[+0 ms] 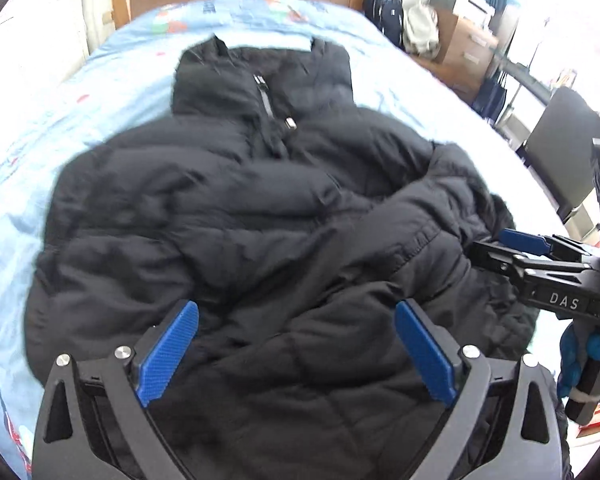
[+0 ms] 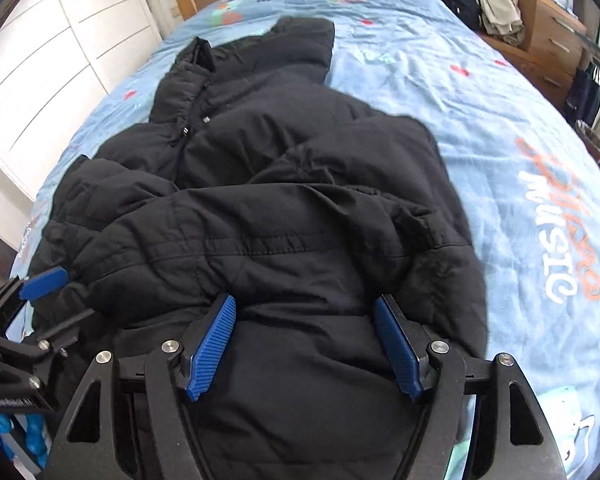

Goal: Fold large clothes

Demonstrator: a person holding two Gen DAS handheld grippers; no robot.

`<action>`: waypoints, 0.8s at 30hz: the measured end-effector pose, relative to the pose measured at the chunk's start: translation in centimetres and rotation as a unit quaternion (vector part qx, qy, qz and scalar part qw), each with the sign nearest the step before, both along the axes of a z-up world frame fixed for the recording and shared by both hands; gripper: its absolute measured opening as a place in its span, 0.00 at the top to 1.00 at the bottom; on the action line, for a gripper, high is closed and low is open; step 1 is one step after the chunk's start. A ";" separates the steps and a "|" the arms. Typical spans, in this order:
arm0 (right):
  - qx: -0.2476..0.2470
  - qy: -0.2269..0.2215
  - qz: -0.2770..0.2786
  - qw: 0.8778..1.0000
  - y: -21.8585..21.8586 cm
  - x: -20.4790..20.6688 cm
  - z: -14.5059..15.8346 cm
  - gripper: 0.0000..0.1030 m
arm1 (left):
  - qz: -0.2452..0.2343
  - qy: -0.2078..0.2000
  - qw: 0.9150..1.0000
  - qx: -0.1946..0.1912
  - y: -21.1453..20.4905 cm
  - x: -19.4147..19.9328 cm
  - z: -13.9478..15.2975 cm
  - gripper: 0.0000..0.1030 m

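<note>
Black jacket point(image 1: 236, 208) lies partly folded on a blue-sheeted bed point(image 2: 480, 128).
Both grippers hang above its near edge, released: the left gripper point(image 1: 298, 354) spread wide, the right gripper point(image 2: 306, 346) parted, pads gripping nothing.

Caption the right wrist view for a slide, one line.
Right hand-held gripper open above a black puffer jacket lying on a blue bedspread, left hand-held gripper at the jacket's edge.
</note>
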State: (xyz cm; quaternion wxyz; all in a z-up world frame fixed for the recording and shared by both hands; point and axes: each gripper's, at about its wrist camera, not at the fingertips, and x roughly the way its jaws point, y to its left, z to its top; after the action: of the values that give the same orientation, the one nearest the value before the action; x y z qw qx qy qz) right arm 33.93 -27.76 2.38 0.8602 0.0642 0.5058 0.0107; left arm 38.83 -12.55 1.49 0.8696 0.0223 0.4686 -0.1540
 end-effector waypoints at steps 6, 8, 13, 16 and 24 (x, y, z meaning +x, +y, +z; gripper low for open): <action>-0.024 -0.031 -0.017 0.999 -0.9 -0.7 4.3 0.31 | 0.039 -0.018 0.999 -0.018 6.1 -0.5 3.4 0.03; -0.023 -0.042 -0.023 0.999 -1.0 -0.7 5.6 0.31 | 0.056 -0.021 0.998 -0.023 8.7 -0.2 4.4 0.03; -0.011 -0.062 -0.034 0.997 -0.9 0.9 7.2 0.31 | 0.080 -0.039 0.996 -0.012 13.0 1.5 6.3 0.03; -0.001 -0.065 -0.035 0.997 -0.7 2.7 7.3 0.31 | 0.086 -0.047 0.995 -0.009 14.4 3.3 7.1 0.03; 0.019 -0.076 -0.041 0.996 -1.2 11.0 5.9 0.31 | 0.072 -0.059 0.995 -0.021 13.7 13.3 7.1 0.03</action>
State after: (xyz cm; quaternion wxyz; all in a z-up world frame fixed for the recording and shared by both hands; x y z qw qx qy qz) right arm 44.97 -28.92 8.28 0.8946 0.1003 0.4353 -0.0096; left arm 52.09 1.17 8.60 0.9050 -0.0205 0.4131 -0.0993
